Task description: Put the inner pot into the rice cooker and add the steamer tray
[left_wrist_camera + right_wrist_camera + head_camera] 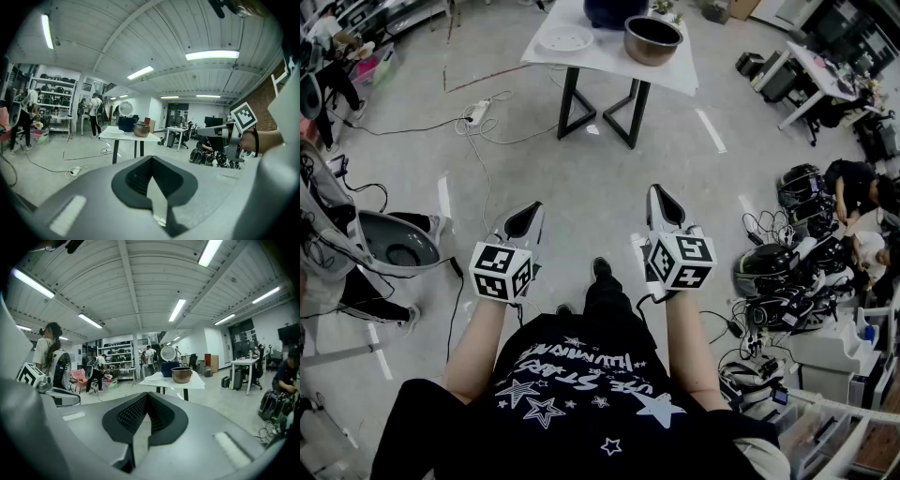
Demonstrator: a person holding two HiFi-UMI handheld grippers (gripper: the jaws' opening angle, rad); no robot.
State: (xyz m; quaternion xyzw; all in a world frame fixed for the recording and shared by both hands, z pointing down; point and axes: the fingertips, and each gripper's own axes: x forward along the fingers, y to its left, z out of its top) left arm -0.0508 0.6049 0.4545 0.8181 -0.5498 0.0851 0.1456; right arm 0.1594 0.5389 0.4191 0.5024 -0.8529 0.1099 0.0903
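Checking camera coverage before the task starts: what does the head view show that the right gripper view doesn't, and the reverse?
Only the head view: the person's starred shirt, a power strip on the floor, and the left gripper and right gripper from above. Only the right gripper view: ceiling lights and far shelves. Both: the table with a metal pot, a white tray and a dark cooker.
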